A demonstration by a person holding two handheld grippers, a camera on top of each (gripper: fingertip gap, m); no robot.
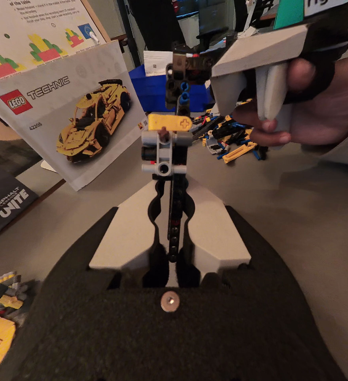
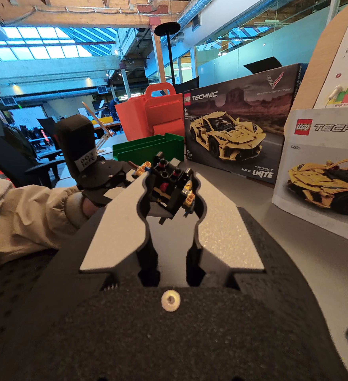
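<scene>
A: The left gripper (image 1: 172, 186) has its 2 fingers clamped on the black beam at the base of the brick assembly (image 1: 164, 150), which stands upright above them, its yellow piece (image 1: 169, 122) at mid-height.

B: And the right gripper (image 2: 170, 183)?

A: In its own view its fingers sit close around the assembly's dark top end and seem pressed on it. In the left view that gripper sits to the right of the assembly.

B: Around the assembly?

A: The instruction booklet (image 1: 70, 127) stands left of it, the blue bin (image 1: 154, 90) behind, loose parts (image 1: 228, 136) behind to the right.

B: Risk?

A: I judge that 2 grips twisting against each other could pop pins loose; the thin beam could also pivot.
</scene>
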